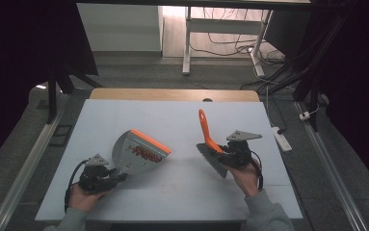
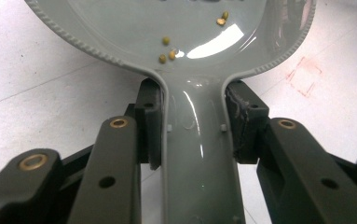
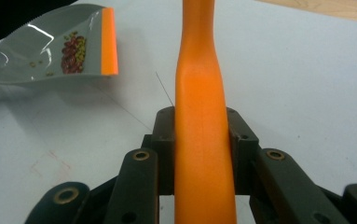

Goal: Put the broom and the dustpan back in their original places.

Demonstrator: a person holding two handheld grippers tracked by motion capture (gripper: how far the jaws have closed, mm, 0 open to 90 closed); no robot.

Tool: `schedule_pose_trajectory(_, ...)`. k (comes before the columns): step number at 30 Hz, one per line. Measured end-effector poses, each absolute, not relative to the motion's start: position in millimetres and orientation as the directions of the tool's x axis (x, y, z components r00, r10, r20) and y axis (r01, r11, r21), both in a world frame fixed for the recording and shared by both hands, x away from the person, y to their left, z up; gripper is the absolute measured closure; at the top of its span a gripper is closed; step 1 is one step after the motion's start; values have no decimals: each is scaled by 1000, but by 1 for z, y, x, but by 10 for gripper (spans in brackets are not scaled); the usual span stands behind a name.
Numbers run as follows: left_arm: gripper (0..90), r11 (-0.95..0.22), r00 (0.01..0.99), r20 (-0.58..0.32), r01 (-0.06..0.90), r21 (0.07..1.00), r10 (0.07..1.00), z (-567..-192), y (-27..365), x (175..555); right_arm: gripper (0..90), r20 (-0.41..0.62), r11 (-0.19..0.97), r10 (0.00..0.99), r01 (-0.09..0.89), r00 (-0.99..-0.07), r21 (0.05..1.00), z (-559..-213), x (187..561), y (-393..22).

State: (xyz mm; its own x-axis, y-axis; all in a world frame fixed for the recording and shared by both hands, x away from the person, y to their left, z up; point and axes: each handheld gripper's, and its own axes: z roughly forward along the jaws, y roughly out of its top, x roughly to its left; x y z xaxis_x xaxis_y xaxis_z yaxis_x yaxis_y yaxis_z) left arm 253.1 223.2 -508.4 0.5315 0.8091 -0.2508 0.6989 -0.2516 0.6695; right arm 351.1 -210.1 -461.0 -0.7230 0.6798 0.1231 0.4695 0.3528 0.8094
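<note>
A grey dustpan (image 1: 136,153) with an orange lip hangs tilted over the left half of the white table (image 1: 172,120). My left gripper (image 1: 114,176) is shut on its handle; in the left gripper view the pads (image 2: 150,123) press both sides of the dustpan's handle (image 2: 197,158). A small heap of red and yellow beans (image 1: 146,154) lies near the lip, and a few loose seeds (image 2: 169,53) lie in the pan. My right gripper (image 1: 222,150) is shut on an orange-handled brush (image 1: 204,127), bristles (image 1: 212,160) down. The orange handle (image 3: 202,154) runs between the right gripper's (image 3: 202,130) jaws, with the dustpan (image 3: 50,46) at upper left.
A wooden strip (image 1: 172,94) borders the table's far edge. A white power strip (image 1: 281,138) lies on the floor to the right, and desk legs (image 1: 187,43) and cables stand beyond. A faint red square mark (image 2: 304,77) is drawn on the table.
</note>
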Motion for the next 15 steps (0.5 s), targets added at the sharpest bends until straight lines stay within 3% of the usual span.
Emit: schedule_pose_trajectory(15,617,-152,432,-269,723,674,861,-510,220,243,705,146,316,691,478,-708,820,-458,334,-227)
